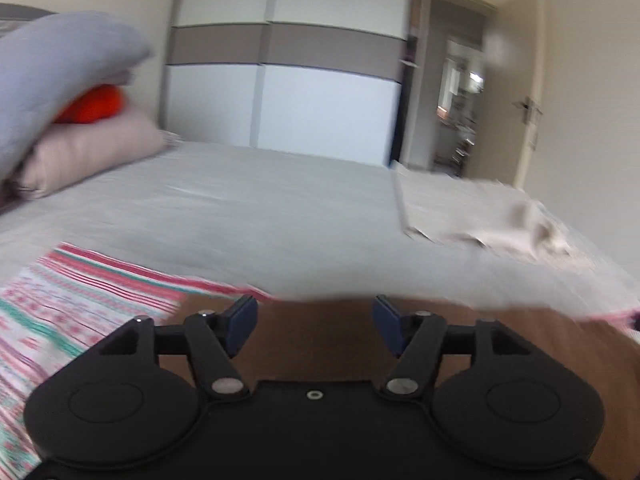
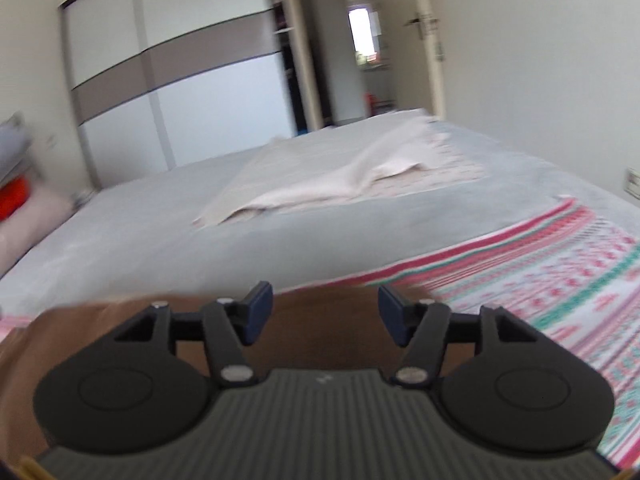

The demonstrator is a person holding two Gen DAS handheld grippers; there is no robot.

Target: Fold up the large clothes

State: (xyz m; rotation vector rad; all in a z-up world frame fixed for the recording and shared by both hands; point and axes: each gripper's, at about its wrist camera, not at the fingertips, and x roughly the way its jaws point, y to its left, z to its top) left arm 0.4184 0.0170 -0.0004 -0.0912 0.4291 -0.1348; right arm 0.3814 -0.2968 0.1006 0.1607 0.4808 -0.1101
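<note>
A white cloth with pink and green striped pattern (image 1: 76, 304) lies on the near part of the bed, left in the left wrist view and right in the right wrist view (image 2: 560, 272). A pale beige garment (image 2: 332, 176) lies spread and partly folded over farther back; it also shows in the left wrist view (image 1: 480, 216). My left gripper (image 1: 314, 320) is open and empty above the brown bed edge. My right gripper (image 2: 326, 312) is open and empty over the same edge.
The bed has a grey sheet (image 1: 260, 208). Stacked pillows and an orange item (image 1: 92, 104) sit at the far left. A white and brown wardrobe (image 1: 288, 60) stands behind the bed. An open doorway (image 2: 360, 48) is at the back right.
</note>
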